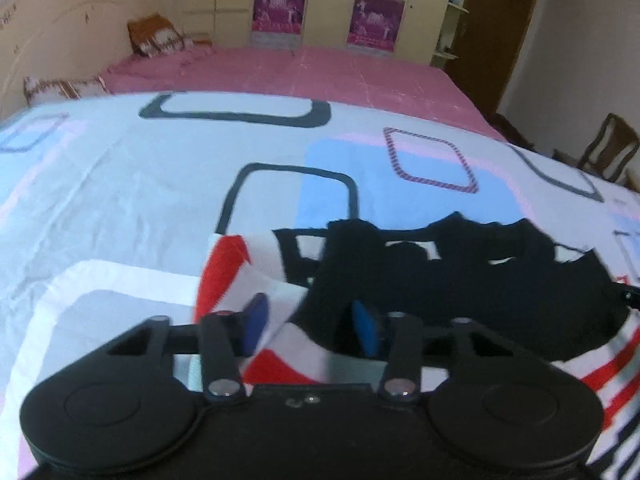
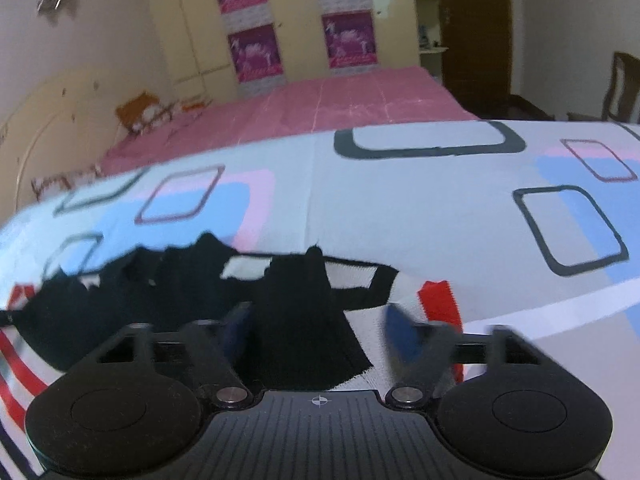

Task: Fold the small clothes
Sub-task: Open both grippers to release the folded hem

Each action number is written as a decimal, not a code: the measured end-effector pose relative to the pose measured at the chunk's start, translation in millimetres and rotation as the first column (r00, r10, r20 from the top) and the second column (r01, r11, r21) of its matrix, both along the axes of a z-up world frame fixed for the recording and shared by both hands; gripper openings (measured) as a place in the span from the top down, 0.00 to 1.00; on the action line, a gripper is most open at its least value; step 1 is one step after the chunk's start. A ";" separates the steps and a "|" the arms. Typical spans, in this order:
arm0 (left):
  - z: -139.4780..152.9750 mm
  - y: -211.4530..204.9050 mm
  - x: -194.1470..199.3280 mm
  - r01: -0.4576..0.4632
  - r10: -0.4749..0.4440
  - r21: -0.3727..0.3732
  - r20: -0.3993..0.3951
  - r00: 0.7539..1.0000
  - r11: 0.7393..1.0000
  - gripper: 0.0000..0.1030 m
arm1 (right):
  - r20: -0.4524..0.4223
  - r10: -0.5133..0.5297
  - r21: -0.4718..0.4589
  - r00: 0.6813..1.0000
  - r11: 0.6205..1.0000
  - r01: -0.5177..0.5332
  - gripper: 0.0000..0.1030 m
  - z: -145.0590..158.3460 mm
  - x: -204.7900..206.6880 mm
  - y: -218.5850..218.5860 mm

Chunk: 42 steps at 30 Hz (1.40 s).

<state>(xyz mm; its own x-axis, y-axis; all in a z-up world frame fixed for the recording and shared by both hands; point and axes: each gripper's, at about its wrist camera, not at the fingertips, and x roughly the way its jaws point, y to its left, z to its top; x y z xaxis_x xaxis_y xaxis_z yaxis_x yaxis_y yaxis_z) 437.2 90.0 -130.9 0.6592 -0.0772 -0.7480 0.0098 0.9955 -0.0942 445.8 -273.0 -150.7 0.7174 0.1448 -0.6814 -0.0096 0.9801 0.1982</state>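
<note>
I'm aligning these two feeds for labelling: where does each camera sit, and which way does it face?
Left wrist: on the left gripper, low over the bed, facing the wardrobe wall; its open blue-padded fingers straddle the garment, red stripe at left.
Right wrist: on the right gripper, same heading; open fingers over the garment, red stripe at right.
Shared: garment, patterned sheet, pink bedspread, wardrobe posters, wooden chair.

A small black, white and red-striped garment (image 1: 460,280) (image 2: 296,308) lies rumpled and partly folded on the patterned bedsheet.
</note>
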 end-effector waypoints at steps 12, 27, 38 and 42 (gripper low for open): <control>-3.8 -9.1 -11.5 -0.041 0.033 0.086 0.098 0.995 0.995 0.94 | 0.061 -0.030 -0.104 0.998 0.994 0.036 0.96 -10.0 5.5 -0.7; 2.4 -17.9 -16.0 -0.007 -0.012 0.209 0.090 0.996 0.978 0.69 | 0.072 -0.085 0.040 0.994 0.996 0.082 0.68 6.3 -14.0 -12.7; 39.7 -45.7 -40.9 0.054 -0.084 0.187 0.159 0.984 0.981 0.40 | 0.100 -0.033 -0.008 0.994 0.999 0.034 0.34 27.8 -36.1 22.7; 43.4 -63.1 -50.1 0.105 -0.131 0.164 0.156 0.979 0.981 0.40 | 0.109 0.040 -0.051 0.993 0.998 -0.034 0.34 29.7 -47.2 47.6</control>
